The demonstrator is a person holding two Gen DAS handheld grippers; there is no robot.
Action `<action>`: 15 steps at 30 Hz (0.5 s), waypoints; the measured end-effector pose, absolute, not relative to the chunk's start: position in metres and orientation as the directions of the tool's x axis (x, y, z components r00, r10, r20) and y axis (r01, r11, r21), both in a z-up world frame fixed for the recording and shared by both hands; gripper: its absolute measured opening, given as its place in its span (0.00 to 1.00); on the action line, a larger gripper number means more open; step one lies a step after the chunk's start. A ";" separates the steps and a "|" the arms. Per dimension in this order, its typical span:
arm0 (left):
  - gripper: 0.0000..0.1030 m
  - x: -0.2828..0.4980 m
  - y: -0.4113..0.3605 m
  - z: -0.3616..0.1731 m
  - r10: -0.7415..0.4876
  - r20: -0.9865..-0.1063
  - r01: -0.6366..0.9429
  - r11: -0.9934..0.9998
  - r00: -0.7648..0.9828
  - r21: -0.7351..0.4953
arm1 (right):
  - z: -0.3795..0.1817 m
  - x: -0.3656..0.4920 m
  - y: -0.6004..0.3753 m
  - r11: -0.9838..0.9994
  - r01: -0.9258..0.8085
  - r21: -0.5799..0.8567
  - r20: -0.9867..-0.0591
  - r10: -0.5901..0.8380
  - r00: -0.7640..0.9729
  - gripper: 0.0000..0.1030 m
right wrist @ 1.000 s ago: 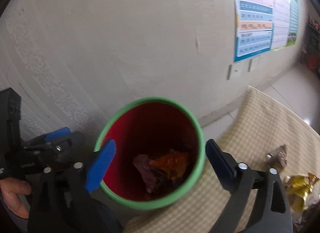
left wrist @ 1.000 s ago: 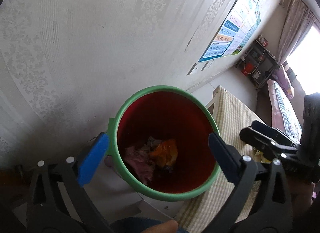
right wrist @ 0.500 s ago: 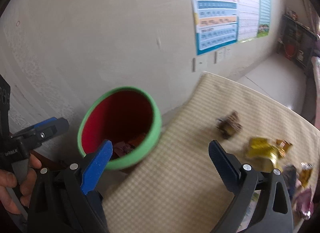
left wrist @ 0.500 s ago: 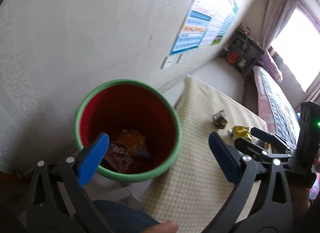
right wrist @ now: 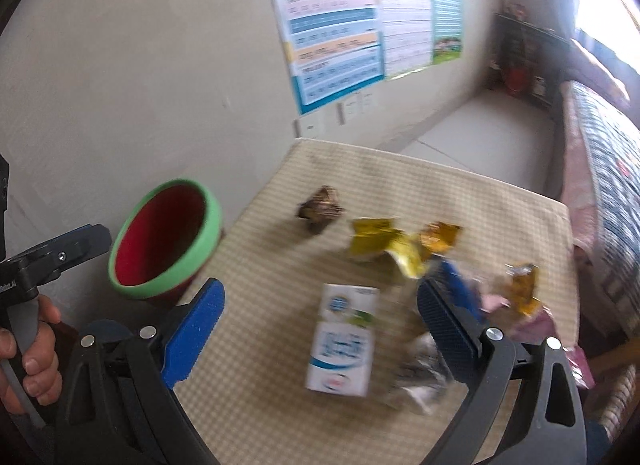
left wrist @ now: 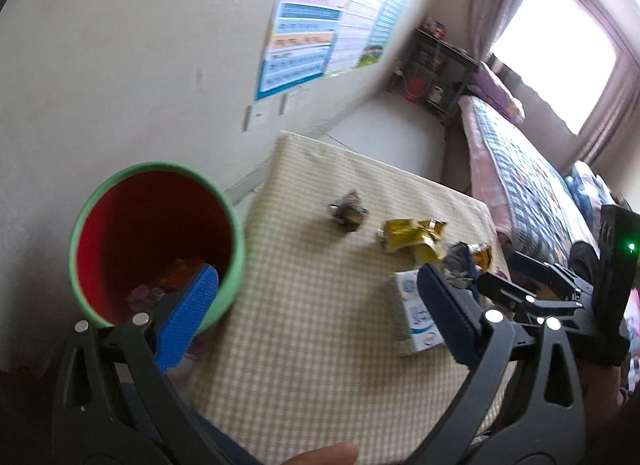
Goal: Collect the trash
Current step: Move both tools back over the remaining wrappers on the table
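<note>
A red bin with a green rim (left wrist: 156,241) (right wrist: 164,241) stands off the left edge of the checked tablecloth (left wrist: 312,305) (right wrist: 256,289), with wrappers in its bottom. On the cloth lie a white and blue carton (right wrist: 344,345) (left wrist: 412,313), a brown wrapper (right wrist: 320,209) (left wrist: 348,211), a yellow wrapper (right wrist: 380,245) (left wrist: 412,235) and several more crumpled wrappers. My left gripper (left wrist: 316,317) is open, its left pad over the bin's rim. My right gripper (right wrist: 320,341) is open above the carton, holding nothing.
A pale wall with posters (right wrist: 360,25) runs behind the table. A bed with a patterned quilt (left wrist: 532,173) lies to the right, a dark shelf (left wrist: 436,65) in the far corner. A hand (right wrist: 32,345) holds the left gripper's handle.
Both grippers have swung right, away from over the bin toward the table. The bin slid left in both views and the trash on the cloth came into sight. Both stay open.
</note>
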State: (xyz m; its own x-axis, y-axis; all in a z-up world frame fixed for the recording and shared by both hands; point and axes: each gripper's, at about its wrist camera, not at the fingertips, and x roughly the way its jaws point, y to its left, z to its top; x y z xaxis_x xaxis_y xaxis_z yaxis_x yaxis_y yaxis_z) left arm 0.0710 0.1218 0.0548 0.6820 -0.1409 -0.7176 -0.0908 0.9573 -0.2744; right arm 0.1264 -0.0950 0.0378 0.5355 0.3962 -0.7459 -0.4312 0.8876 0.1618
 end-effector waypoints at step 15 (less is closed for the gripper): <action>0.95 0.102 0.070 0.052 -0.166 -0.734 -0.001 0.975 0.659 -0.221 | 0.024 0.147 -0.202 0.965 -0.242 0.103 -0.775 0.230 0.589 0.91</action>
State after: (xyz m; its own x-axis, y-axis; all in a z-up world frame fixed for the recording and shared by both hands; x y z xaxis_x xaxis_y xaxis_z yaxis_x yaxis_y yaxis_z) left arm 0.1020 0.0703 0.0523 0.6589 -0.1656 -0.7338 -0.0008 0.9753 -0.2209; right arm 0.1466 -0.2020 0.0244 0.5888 0.2303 -0.7748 -0.2416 0.9649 0.1032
